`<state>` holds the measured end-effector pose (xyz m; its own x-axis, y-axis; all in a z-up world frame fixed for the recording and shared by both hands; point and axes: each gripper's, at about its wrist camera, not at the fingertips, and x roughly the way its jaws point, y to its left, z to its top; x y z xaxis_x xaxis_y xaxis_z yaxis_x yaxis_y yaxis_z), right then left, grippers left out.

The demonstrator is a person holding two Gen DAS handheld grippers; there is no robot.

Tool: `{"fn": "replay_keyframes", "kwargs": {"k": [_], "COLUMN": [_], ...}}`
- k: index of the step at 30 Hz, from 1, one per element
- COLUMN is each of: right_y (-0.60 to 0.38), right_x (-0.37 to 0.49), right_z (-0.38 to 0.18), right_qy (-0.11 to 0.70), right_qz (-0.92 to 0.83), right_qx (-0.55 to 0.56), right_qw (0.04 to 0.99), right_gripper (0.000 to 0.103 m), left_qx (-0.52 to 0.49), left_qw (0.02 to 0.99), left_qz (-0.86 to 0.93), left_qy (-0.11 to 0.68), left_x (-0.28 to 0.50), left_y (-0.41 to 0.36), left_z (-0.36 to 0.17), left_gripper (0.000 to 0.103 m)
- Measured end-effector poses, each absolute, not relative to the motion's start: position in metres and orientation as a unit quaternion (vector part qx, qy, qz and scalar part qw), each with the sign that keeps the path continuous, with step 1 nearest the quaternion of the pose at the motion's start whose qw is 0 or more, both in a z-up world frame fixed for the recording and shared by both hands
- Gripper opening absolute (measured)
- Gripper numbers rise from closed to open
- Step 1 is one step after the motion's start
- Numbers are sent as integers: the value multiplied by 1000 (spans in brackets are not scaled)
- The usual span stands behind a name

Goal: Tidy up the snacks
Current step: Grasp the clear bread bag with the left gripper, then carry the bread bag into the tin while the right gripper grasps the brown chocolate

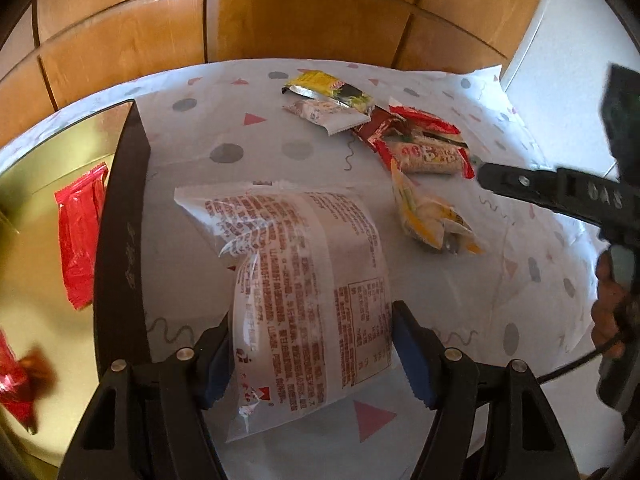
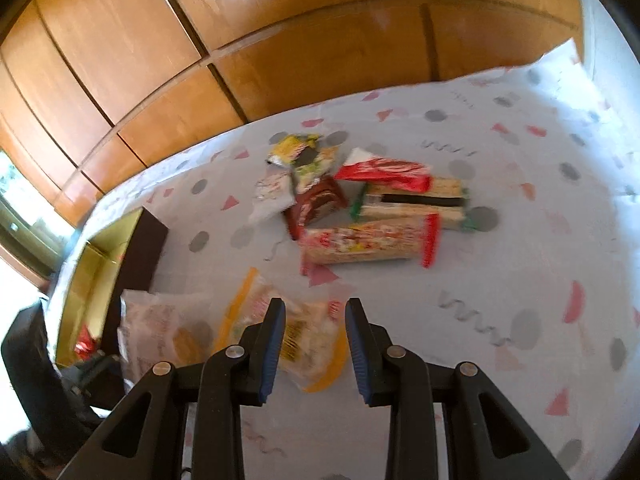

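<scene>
One patterned cloth (image 1: 280,128) covers the table, backed at twelve o'clock by brown wooden panels (image 1: 280,20). At nine o'clock in the left wrist view sits a gold-lined box (image 1: 36,216) with a dark wall, holding a red packet (image 1: 80,236) and a second red wrapper (image 1: 16,388) lower down. A large clear bag printed with red text (image 1: 304,280) lies on the cloth just beside the box; the left claw (image 1: 312,352) straddles its near end, jaws wide, the blue pads (image 1: 412,364) at the bag's edges, though whether they press it I cannot tell. At two o'clock from that bag lies a yellow-and-white packet (image 1: 432,216); in the right wrist view the right claw (image 2: 316,352) hangs over this same packet (image 2: 308,344) with jaws narrow and nothing gripped. Farther off, around one o'clock, a loose heap of small snacks (image 2: 360,200) rests on the cloth: a red-ended cracker pack (image 2: 368,244), a red wafer bar (image 2: 384,172), a brown wrapper (image 2: 316,200) and a yellow sachet (image 1: 328,84).
</scene>
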<state>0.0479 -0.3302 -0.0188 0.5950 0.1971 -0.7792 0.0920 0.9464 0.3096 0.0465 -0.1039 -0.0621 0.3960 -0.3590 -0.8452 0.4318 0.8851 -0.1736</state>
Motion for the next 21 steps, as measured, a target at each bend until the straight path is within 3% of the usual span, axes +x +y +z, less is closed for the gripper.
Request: {"fn": "replay_keyframes", "kwargs": {"k": [13,16,18,20,21], "right_y": [-332,-333,-332,-325,-323], "right_x": [159,176,182,182,180], "right_z": [-45,-61,-65,-64,-64], "right_qy": [470,485,485,490,490], "right_qz": [-30,-38,-46,-40,-36], "right_qx": [247,257,245,217,211], "right_qw": [847,835,838,843,845], "right_gripper": [31,37,36,25,25], "left_qx": [26,20,17,16,16], "left_qw": [840,838,836,835,834], "left_qz": [-244,-247,-249,-250,-250], "left_qy": [484,486,489,490,492], "left_x": [44,45,45,46,46], "left_y": [-101,-99,-100,-99,-100], "left_z": [-65,-66,-68,-69,-69], "left_gripper": [72,72,72,72,72]}}
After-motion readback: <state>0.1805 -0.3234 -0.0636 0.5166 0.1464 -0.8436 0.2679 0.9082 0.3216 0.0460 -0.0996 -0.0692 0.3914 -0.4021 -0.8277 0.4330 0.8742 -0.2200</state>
